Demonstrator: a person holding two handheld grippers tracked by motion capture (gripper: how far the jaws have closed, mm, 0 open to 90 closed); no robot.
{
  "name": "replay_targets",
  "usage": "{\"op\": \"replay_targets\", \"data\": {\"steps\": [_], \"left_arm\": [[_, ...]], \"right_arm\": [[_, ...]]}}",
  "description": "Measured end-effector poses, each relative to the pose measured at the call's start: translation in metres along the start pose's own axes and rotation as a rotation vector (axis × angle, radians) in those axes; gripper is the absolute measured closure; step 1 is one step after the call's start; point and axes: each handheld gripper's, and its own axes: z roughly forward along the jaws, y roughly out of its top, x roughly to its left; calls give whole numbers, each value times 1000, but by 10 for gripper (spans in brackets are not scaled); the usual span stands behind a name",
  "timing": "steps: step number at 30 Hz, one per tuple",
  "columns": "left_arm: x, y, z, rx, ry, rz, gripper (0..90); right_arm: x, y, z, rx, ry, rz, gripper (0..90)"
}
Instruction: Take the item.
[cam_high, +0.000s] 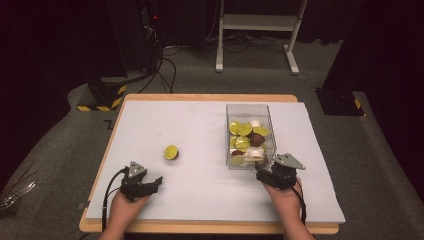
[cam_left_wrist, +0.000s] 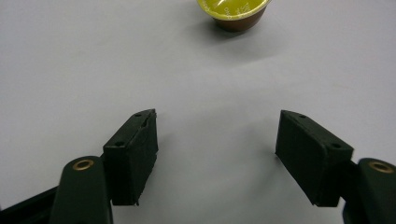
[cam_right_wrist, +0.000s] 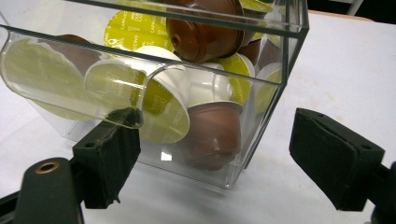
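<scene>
A single coffee capsule (cam_high: 171, 152) with a yellow-green lid and brown cup lies on the white board; in the left gripper view this capsule (cam_left_wrist: 233, 11) is at the top edge. My left gripper (cam_high: 158, 182) rests low at the near left, a short way short of it. In its own view the left gripper (cam_left_wrist: 217, 140) stands open over bare board. A clear plastic box (cam_high: 250, 112) holds several capsules. My right gripper (cam_high: 260, 173) sits at its near end. In its own view the right gripper (cam_right_wrist: 217, 140) is open, its left jaw under the curved lip of the box (cam_right_wrist: 60, 44), its right jaw apart from the wall.
The white board (cam_high: 200, 120) lies on a wooden table (cam_high: 210, 97). Beyond the far edge stand a white frame's legs (cam_high: 255, 22) and cables on grey carpet. Open board stretches between the lone capsule and the box.
</scene>
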Motion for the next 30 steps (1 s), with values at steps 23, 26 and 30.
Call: {"op": "replay_targets", "data": {"steps": [23,26,30], "left_arm": [[0,0,0,1,-3,-1,296],[0,0,0,0,-3,-1,296],[0,0,0,1,-4,-2,296]], "right_arm": [[-4,11,18,2,-19,27,164],[-4,13,21,2,-24,34,164],[-5,15,25,3,-28,40,164]]}}
